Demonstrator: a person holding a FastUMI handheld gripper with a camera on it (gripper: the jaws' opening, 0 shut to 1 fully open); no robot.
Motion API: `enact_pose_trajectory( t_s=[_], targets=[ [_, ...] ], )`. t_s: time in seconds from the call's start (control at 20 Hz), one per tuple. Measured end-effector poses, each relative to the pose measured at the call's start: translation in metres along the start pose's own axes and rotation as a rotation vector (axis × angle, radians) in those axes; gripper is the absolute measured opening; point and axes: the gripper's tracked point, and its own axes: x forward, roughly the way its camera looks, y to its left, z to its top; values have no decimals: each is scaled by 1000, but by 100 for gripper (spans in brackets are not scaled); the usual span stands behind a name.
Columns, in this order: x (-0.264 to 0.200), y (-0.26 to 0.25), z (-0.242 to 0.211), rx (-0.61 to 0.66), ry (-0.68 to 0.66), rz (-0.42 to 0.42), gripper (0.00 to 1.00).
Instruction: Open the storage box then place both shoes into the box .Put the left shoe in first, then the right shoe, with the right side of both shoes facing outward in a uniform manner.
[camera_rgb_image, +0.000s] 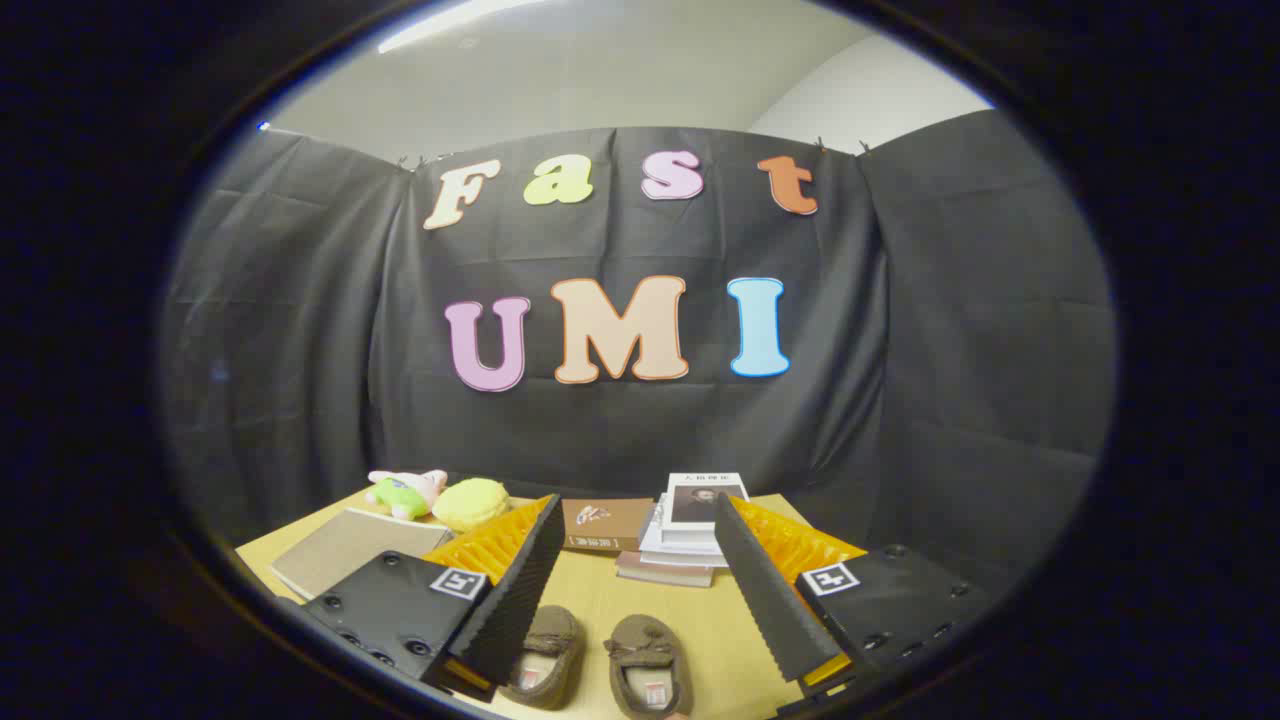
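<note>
Gripper (630, 580) open above 2 shoes (600, 660), toes pointing ahead.

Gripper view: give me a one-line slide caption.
Open gripper poised above a pair of brown shoes on the wooden table, books beyond.

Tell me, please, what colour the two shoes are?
Brown, seen in the gripper view: both shoes lie between the open tongs.

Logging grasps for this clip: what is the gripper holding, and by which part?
Nothing. The gripper is open, its fingers spread above the two shoes on the table.
</note>
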Motion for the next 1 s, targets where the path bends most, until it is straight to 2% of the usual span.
enact_pose_trajectory(
  t_s=[0.65, 0.85, 1.0],
  targets=[
    [4, 8, -16, 30, 50, 54, 98],
    [7, 24, -30, 98, 96, 109, 98],
    [12, 39, -45, 203, 155, 161, 98]
  ],
)
